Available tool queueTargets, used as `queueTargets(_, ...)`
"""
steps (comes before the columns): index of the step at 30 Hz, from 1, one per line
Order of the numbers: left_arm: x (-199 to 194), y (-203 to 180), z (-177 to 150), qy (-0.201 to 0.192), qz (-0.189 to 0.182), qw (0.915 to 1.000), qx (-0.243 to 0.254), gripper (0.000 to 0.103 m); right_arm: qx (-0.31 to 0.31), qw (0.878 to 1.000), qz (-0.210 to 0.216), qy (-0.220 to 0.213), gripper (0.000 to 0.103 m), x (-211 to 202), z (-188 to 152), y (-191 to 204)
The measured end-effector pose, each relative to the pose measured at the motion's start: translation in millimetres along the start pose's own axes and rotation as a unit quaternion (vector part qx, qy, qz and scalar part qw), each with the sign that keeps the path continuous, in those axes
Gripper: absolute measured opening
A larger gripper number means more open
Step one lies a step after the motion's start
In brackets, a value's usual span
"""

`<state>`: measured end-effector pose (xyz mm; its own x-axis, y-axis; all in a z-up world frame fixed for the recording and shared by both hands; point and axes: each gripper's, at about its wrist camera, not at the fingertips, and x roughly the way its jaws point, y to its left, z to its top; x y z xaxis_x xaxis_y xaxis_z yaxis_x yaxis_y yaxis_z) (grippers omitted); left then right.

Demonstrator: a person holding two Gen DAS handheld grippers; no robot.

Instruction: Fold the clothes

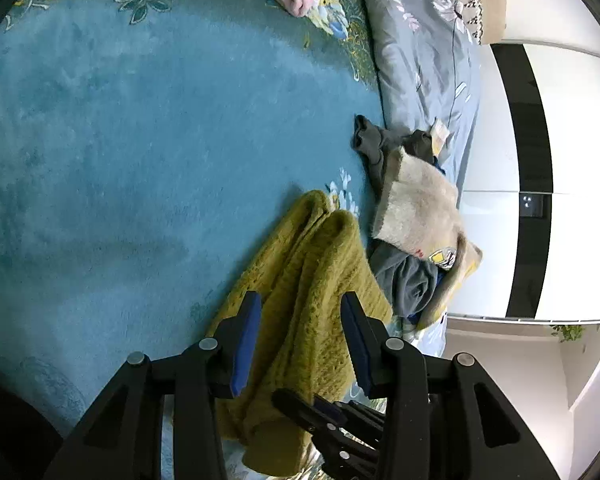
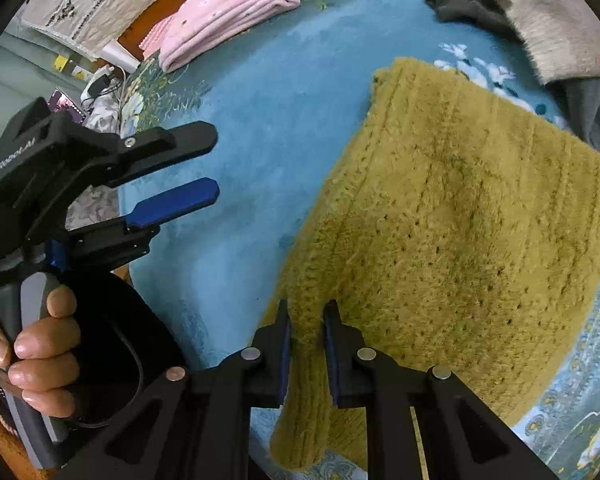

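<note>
Sweater (image 2: pixel 452 216), olive knit, lies on the blue blanket (image 1: pixel 140 140) at 5 o'clock. Right claw (image 2: pixel 306 320) pinches its hem. Left claw (image 1: pixel 300 312) gapes wide above it, gripping nothing. Pink stack (image 2: pixel 228 12) at 11 o'clock.

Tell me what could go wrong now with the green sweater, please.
1. The right tongs pinch only a narrow fold of the sweater, so the loose knit may slip out.
2. The left tongs are open around the sweater, so one grip bears its weight.
3. The clothes pile lies close; the hanging sweater could drag it.
</note>
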<state>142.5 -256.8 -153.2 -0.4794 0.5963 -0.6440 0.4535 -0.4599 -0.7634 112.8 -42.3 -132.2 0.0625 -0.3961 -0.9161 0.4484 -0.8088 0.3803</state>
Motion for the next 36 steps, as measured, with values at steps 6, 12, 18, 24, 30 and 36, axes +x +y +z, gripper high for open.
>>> queueTargets(6, 21, -4, -3, 0.043, 0.024, 0.9985, 0.023, 0.044, 0.010, 0.999, 0.031, -0.009, 0.033, -5, -1, -6)
queueTargets(12, 37, -10, -9, 0.081, 0.040, 0.9945, 0.053, 0.049, 0.050, 0.996, 0.055, -0.052, 0.053, -39, -15, -32)
queueTargets(18, 63, -27, -21, 0.115, 0.079, 0.9832, 0.117, 0.049, 0.161, 0.982, 0.048, -0.081, 0.053, -65, -40, -99)
queueTargets(24, 83, -45, -40, 0.133, 0.111, 0.9661, 0.191, 0.047, 0.246, 0.964, 0.049, -0.090, 0.053, -66, -69, -142)
queueTargets(30, 72, -46, -45, 0.120, 0.097, 0.9666, 0.204, 0.013, 0.283, 0.952, 0.063, -0.102, 0.053, -61, -70, -151)
queueTargets(36, 31, -43, -43, 0.057, 0.066, 0.9787, 0.186, 0.013, 0.274, 0.952, 0.071, -0.112, 0.053, -62, -69, -147)
